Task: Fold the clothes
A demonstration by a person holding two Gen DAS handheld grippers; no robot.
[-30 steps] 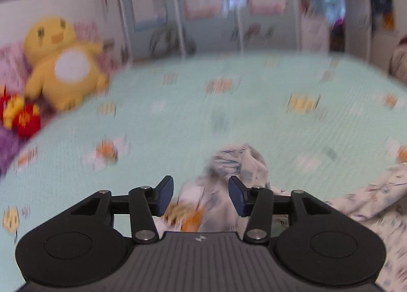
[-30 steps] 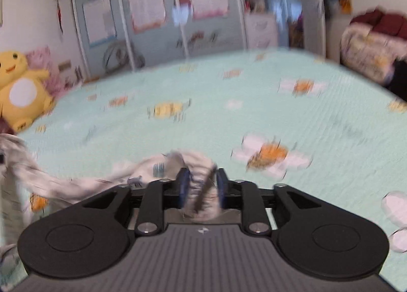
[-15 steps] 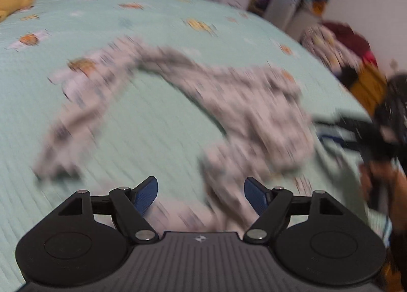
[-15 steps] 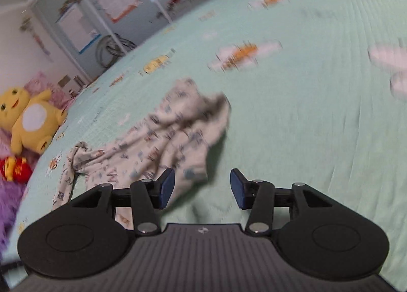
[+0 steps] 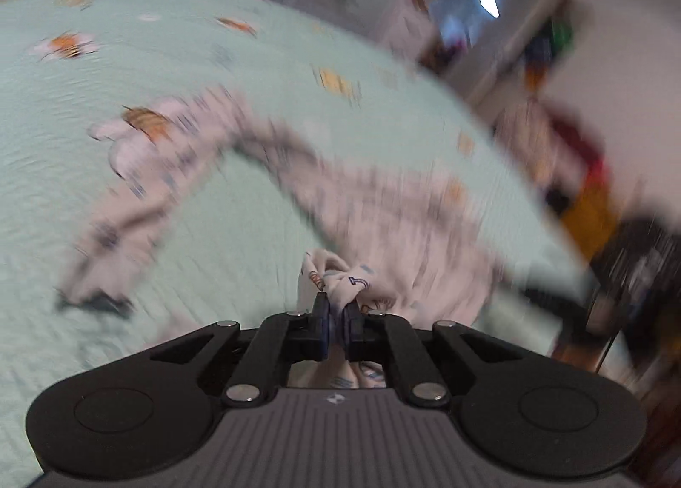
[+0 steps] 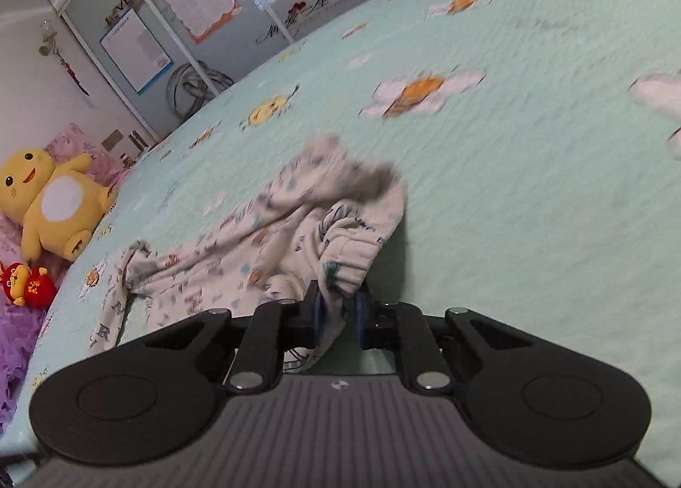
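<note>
Printed pyjama garment (image 6: 255, 249) lay crumpled on bed (image 6: 532, 198); soft, light, limp; left tool (image 5: 335, 320) pinched bunched edge; right tool (image 6: 338, 311) pinched thick hem; firm hems judged best hold.

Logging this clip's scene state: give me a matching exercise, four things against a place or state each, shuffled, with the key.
Things:
1. left gripper
2. yellow plush toy
3. printed garment
4. red plush toy

States:
A. sprawled unfolded across the green bedspread
B. small, beside purple fabric at the bed's edge
C. jaws shut on a bunch of cloth
D. sitting against the pink pillow

Pairs: 1-C, 2-D, 3-A, 4-B
</note>
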